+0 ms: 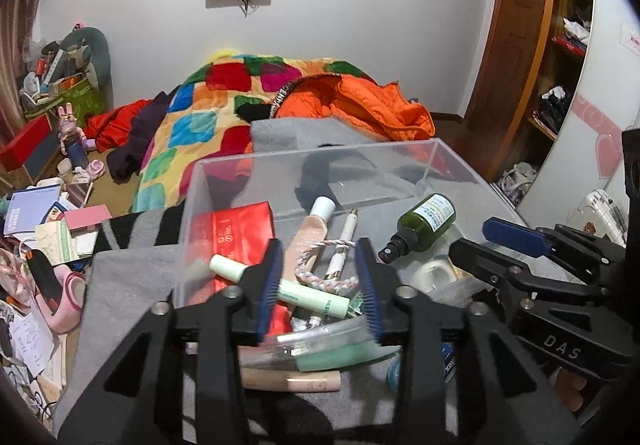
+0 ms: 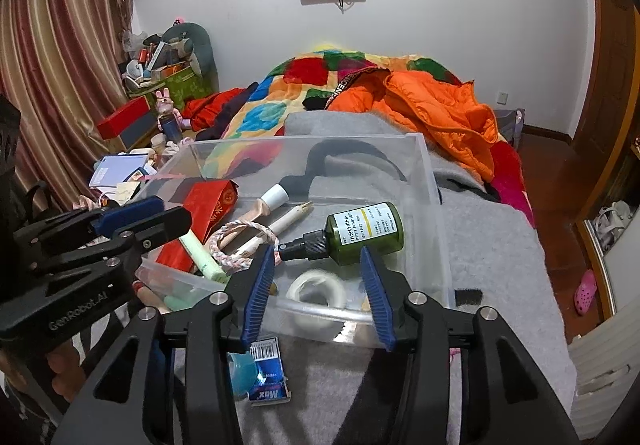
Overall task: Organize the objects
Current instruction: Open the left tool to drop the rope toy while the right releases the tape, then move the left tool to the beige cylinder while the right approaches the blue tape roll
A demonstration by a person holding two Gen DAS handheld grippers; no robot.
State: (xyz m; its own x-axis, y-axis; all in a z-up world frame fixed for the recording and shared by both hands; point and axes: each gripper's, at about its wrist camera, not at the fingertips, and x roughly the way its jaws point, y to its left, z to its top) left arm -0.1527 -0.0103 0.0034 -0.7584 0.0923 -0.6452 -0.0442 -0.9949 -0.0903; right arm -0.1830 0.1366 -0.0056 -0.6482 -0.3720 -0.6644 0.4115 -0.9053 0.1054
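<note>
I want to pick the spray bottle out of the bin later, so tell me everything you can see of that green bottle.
The green spray bottle is dark, translucent-looking plastic with a black pump nozzle and a white and yellow printed label. It lies on its side inside the clear bin, nozzle towards the braided pink-white bracelet, near the bin's right wall. A white tape roll lies just in front of it. No gripper holds it.
</note>
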